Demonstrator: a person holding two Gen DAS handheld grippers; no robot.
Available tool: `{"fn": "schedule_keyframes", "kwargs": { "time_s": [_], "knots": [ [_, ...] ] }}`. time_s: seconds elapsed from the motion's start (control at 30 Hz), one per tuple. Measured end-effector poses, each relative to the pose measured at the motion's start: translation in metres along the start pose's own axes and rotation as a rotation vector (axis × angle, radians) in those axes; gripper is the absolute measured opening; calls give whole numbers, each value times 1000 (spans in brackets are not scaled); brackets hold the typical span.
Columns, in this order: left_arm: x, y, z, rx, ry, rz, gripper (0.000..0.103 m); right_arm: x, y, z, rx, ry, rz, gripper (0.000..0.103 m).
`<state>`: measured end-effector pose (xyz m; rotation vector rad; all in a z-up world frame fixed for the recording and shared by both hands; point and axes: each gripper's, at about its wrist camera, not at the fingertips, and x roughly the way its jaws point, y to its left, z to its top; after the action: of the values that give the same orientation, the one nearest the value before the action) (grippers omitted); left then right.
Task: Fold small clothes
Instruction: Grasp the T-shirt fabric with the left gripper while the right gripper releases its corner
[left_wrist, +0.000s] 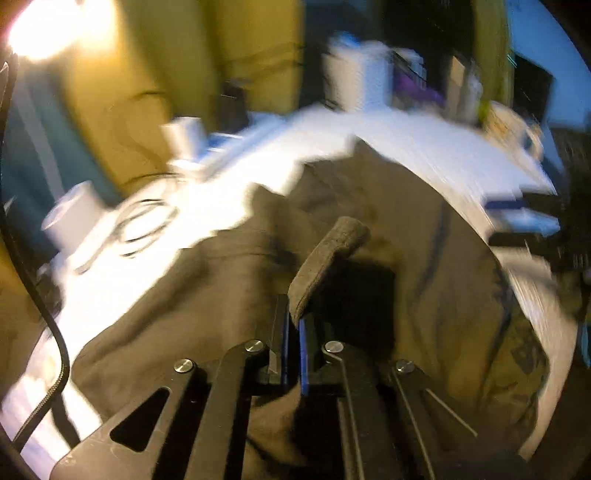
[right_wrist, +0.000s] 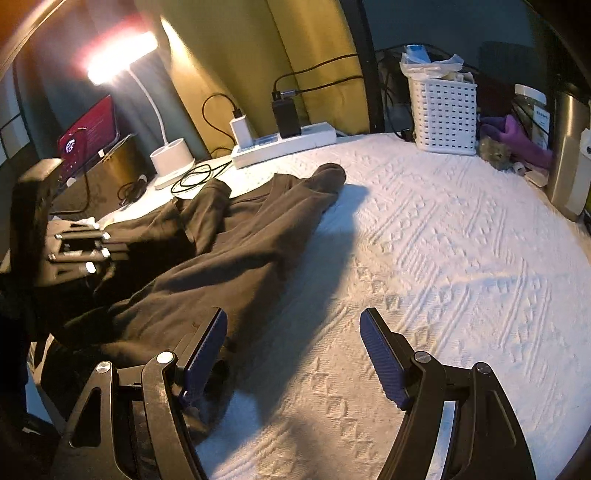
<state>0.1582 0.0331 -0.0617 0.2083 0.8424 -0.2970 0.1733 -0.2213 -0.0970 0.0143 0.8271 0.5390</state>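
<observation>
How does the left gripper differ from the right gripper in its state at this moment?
The left gripper is shut on a fold of the dark garment; the right gripper is open and holds nothing. The left gripper is over the garment, while the right gripper is at the garment's edge, over the white textured cover. Both have blue pads and black arms.

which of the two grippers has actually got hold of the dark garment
The left gripper: its jaws are clamped on a fold of the dark garment. The right gripper stands open.

Both tools (left_wrist: 293, 325) (right_wrist: 293, 354): black linkage arms, silver screws, blue ribbed pads (right_wrist: 382, 363).
</observation>
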Motion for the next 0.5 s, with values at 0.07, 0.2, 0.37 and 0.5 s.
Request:
{"fn": "schedule_keyframes", "kwargs": {
  "time_s": [0.07,0.2,0.37,0.5],
  "knots": [
    [-8,22,-7,-91,-27,-1,3,2,6,2,-12,2,4,76],
    [-17,67,-33,-253,-72,58,3,7,22,7,-42,5,18,76],
    [-27,117,-71,-442,-114,115,3,16,50,12,-90,19,44,76],
    [-24,137,-92,-509,-103,140,2,26,70,13,-125,33,58,76]
  ]
}}
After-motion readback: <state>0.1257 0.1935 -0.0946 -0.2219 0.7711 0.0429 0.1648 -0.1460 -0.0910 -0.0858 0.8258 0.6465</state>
